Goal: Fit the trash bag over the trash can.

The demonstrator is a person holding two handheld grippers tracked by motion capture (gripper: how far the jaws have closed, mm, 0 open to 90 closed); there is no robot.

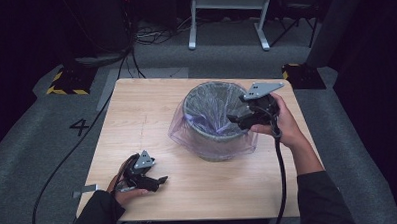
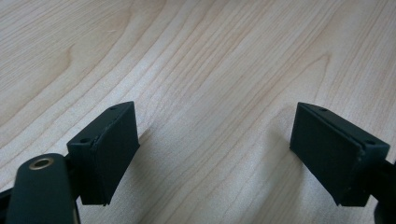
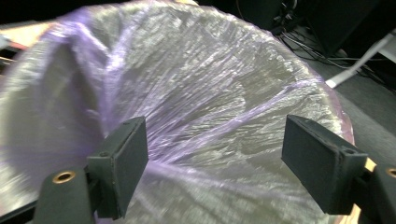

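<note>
A grey waste bin lined with a thin purple plastic bag stands on the wooden table, right of centre. My right gripper hovers over the bin's right rim, pointing left into its mouth. In the right gripper view its jaws stand wide apart with nothing between them, and the crinkled bag lining lies beyond my right gripper. My left gripper rests low near the table's front left corner. Seen from the left gripper view, my left gripper is open over bare wood.
Both grippers trail black cables toward the front edge. Around the table lies grey carpet with a floor mark "4". Yellow-striped stand feet sit at the back left, and a white frame stands behind.
</note>
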